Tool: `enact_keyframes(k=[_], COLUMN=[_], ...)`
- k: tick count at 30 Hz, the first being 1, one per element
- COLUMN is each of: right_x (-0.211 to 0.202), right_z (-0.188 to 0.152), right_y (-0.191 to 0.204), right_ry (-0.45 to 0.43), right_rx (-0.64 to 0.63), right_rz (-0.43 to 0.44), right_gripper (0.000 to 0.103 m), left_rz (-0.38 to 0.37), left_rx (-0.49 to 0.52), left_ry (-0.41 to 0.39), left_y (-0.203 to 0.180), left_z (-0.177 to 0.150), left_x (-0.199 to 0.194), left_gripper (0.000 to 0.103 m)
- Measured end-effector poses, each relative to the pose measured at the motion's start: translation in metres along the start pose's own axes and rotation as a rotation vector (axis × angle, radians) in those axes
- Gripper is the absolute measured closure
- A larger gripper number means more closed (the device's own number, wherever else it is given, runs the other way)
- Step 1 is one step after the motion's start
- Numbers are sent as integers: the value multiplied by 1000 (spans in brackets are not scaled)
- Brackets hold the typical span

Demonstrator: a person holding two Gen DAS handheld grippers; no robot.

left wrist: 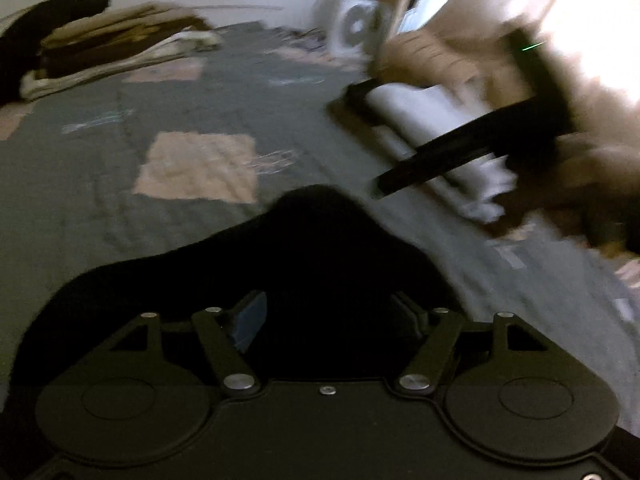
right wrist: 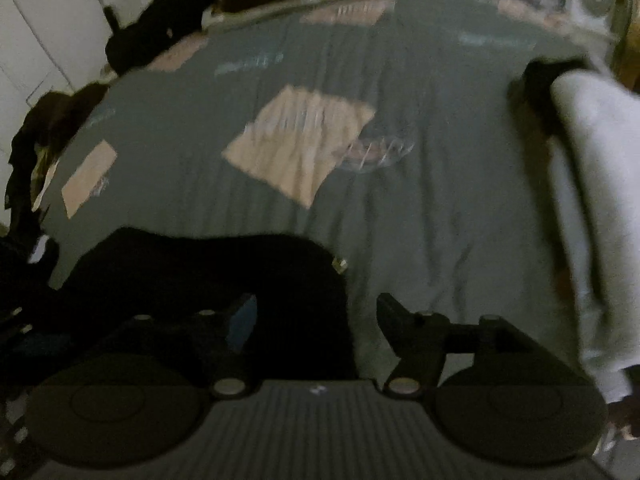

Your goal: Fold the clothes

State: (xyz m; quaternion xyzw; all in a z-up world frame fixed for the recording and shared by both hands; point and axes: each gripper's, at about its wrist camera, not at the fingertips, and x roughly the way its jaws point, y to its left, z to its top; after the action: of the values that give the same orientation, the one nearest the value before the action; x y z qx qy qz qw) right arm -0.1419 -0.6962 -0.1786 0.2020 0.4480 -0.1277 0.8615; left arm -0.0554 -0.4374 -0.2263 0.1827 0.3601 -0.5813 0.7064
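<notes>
I see the black garment (left wrist: 304,264) lying at the near edge of the bed (left wrist: 120,184); my left gripper (left wrist: 332,316) stands wide over it; my right gripper (right wrist: 316,316) is wide too, holding nothing.

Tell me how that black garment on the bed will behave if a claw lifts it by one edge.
The black garment lies in a soft rounded heap on the bed, so it is probably floppy and would sag. It looks like light cloth, unlikely to roll or slip. Blur hides its thickness.
</notes>
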Motion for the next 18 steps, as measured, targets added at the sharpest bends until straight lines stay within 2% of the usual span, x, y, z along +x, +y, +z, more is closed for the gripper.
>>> enact_keyframes(k=[5, 9, 11, 12, 14, 18], right_x=[-28, -19, -6, 0, 10, 27], right_z=[-14, -32, -40, -42, -45, -48], right_y=[19, 42, 51, 54, 60, 69], right_ry=[-65, -47, -10, 6, 29, 54], right_rx=[-4, -48, -87, -105, -141, -198], right_rz=[37, 35, 5, -9, -31, -59], right_gripper=[24, 21, 20, 20, 19, 19], left_rz=[101, 153, 114, 64, -30, -145], left_rx=[-45, -24, -55, -98, -181, -286], left_ry=[79, 167, 157, 141, 111, 76], left_y=[-8, -11, -4, 3, 17, 39], left_z=[11, 6, -1, -4, -9, -14], left_x=[29, 51, 55, 53, 50, 41], left_gripper=[35, 35, 47, 65, 72, 84])
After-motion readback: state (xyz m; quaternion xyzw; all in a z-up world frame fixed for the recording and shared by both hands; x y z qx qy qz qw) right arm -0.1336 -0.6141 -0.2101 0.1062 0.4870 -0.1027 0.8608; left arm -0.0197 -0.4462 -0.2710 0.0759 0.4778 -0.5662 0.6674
